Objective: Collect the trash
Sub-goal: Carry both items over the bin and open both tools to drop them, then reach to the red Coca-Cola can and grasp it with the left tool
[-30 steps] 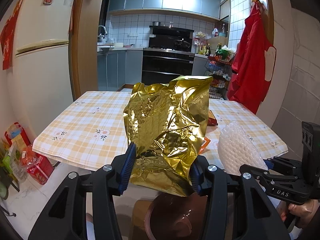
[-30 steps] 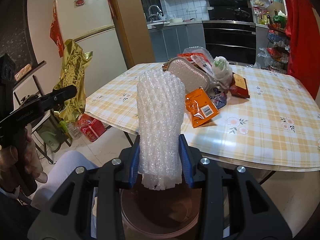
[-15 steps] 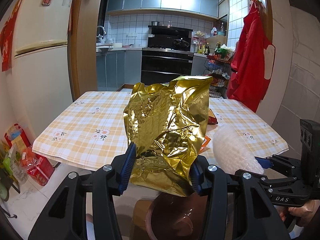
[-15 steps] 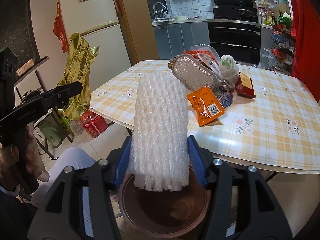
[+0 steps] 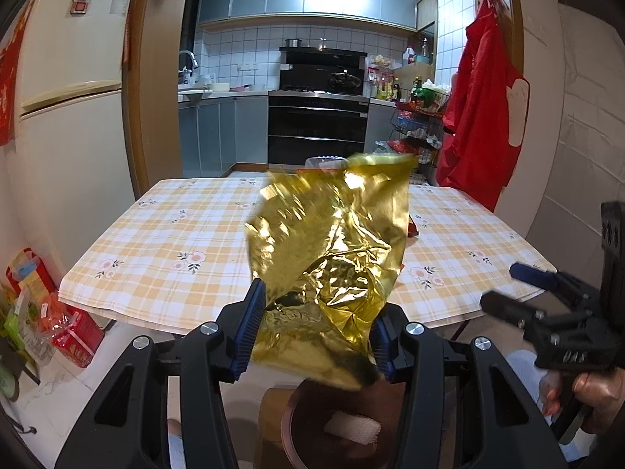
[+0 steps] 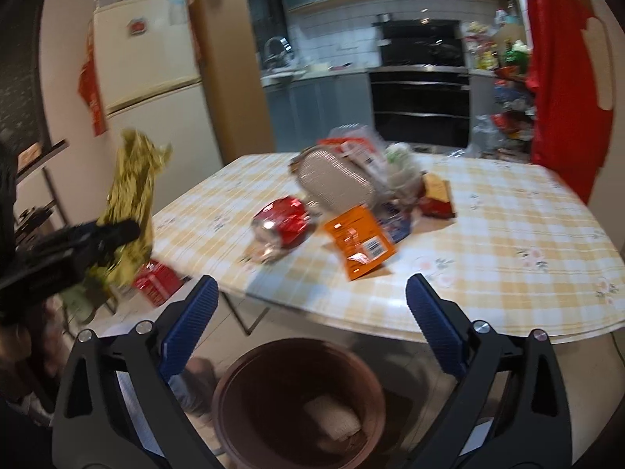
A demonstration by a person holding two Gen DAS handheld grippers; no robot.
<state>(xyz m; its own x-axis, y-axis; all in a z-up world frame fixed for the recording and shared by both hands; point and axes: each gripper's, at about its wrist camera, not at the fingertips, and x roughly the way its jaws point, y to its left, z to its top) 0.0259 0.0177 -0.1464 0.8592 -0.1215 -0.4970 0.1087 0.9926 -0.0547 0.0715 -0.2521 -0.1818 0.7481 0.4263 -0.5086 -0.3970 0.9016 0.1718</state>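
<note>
In the kitchen, the left gripper point(image 5: 316, 328) clenched a crumpled gold foil bag point(image 5: 332, 262) above the round brown bin point(image 6: 297, 402) at lower centre, ready for dropping, while the right gripper point(image 6: 310, 324) gaped empty.

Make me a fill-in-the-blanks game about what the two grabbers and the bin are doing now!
1. The left gripper is shut on a crinkled ____ foil bag.
2. The right gripper holds ____.
3. The white foam wrap lies inside the round brown ____.
4. The orange snack packet lies on the checked ____.

Missing words: gold; nothing; bin; table
</note>
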